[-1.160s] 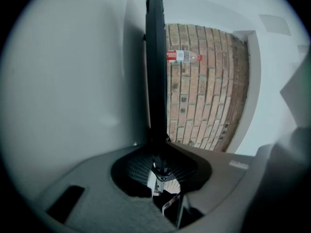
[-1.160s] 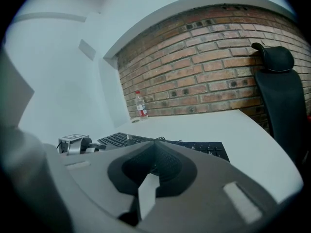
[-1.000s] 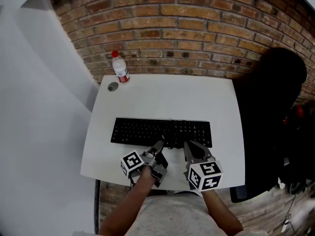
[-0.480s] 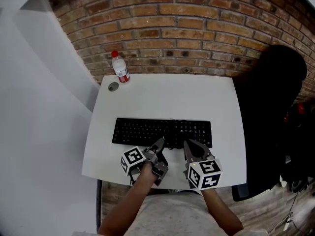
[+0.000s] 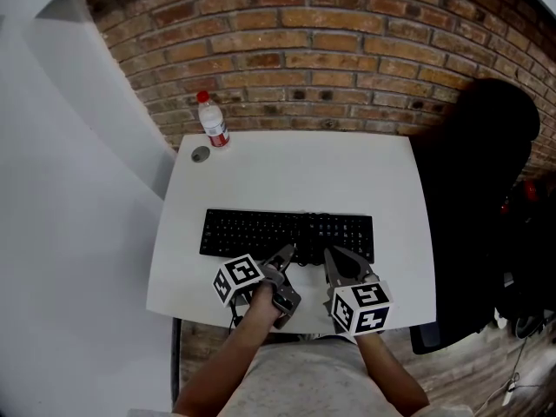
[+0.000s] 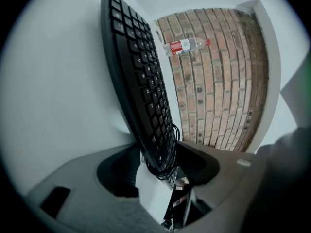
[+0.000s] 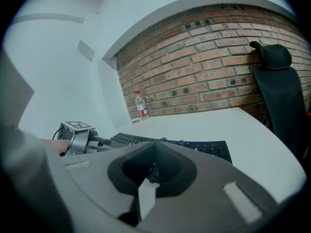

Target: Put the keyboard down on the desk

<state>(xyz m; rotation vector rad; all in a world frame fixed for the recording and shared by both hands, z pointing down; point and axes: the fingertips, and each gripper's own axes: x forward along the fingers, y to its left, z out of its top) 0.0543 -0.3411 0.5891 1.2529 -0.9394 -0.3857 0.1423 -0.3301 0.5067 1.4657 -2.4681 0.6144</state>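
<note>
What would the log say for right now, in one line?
keyboard flat on desk | left gripper jaws just opening, keyboard edge between, not pinched | right gripper jaws together

Keyboard between the tool's just-opened jaws

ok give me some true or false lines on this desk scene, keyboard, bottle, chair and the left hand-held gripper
1. The keyboard is on the desk. True.
2. The bottle lies on its side. False: it stands upright at the desk's back left corner.
3. The bottle's cap is red. True.
4. The left hand-held gripper is clamped on the bottle. False: its jaws have just been opening and stand apart, with the keyboard's near edge between them.
5. The chair stands at the desk's left side. False: it is at the right side.
</note>
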